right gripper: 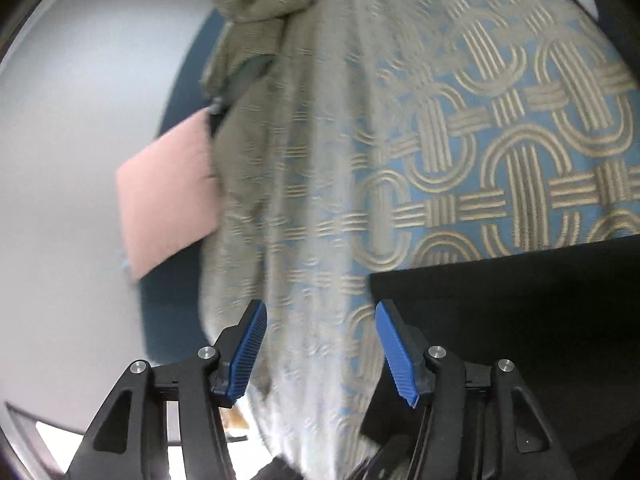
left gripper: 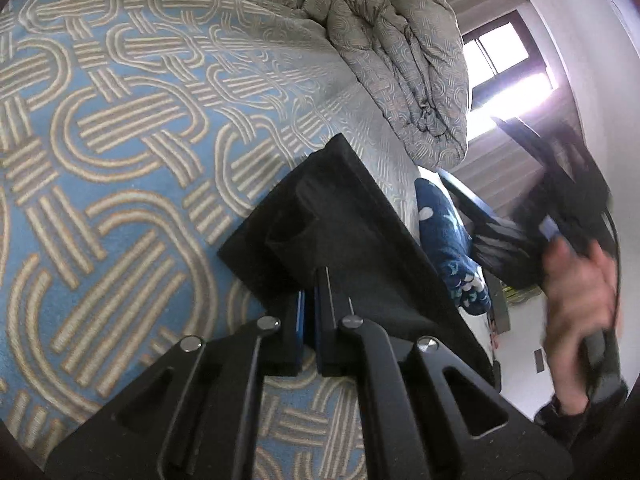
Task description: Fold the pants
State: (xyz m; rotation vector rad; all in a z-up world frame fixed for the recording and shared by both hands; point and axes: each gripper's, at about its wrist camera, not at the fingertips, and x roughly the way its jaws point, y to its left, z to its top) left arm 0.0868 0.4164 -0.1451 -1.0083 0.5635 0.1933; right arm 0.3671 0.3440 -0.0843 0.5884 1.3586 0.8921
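Black left gripper (left gripper: 310, 308), blue pads clamped on the folded black fabric pants (left gripper: 352, 216) lying ahead on a blue bedspread with beige loop pattern (left gripper: 120, 128); right gripper (right gripper: 320, 344) gapes empty, pants just right.

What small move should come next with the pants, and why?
Probably carry the right hand-held gripper onto the near pants edge and close. Its jaws stand open and empty over the bedspread, beside the black cloth, while the left hand-held gripper is shut on the pants alone.
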